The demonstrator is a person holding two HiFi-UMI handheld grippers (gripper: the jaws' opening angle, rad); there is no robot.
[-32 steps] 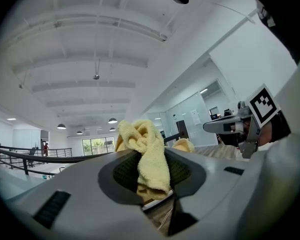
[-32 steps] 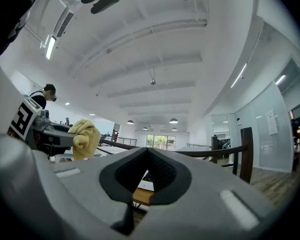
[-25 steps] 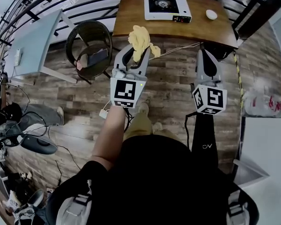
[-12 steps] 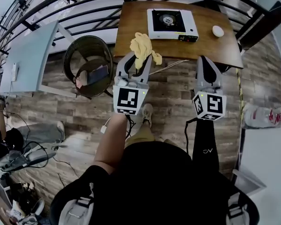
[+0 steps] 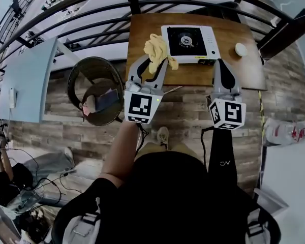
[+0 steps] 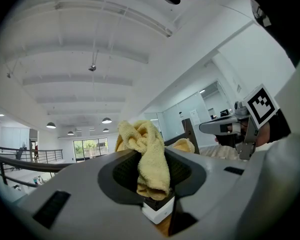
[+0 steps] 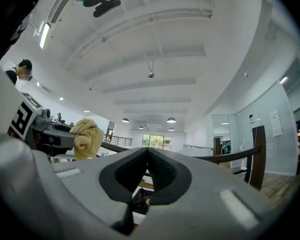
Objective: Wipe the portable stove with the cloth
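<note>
Yellow cloth (image 5: 156,50), one, bunched and crumpled, is pinched in the left gripper (image 5: 151,64). In the left gripper view the jaws are closed on a fold of it. One tail drapes down between the pads and the bulk balls up above the tips. The cloth has no clear long axis, and the bundle stands up out of the jaws.

In the head view the cloth lies over the near-left corner of the stove (image 5: 189,40). Whether it touches the stove cannot be told.

One stove, with a white body and a black top plate, has a single round burner (image 5: 185,37) in the middle. Its long axis runs left to right across the bench (image 5: 142,32). The control strip is on the near side, facing the person. A yellow label sits on that strip, its print too small to read.

The right gripper (image 5: 222,66) has its jaws pressed together with nothing between them. It hangs over the near edge of the bench, just right of the stove's front corner.

Each of the two grippers carries a cube with black-and-white square markers and no letters.

The bench is brown wood. One small white round object (image 5: 241,49) sits on it to the right of the stove, apart from it.

One round dark chair (image 5: 80,83) stands on the plank floor to the left of the bench, with flat items lying on its seat. Black railing (image 5: 81,4) curves behind the bench.
</note>
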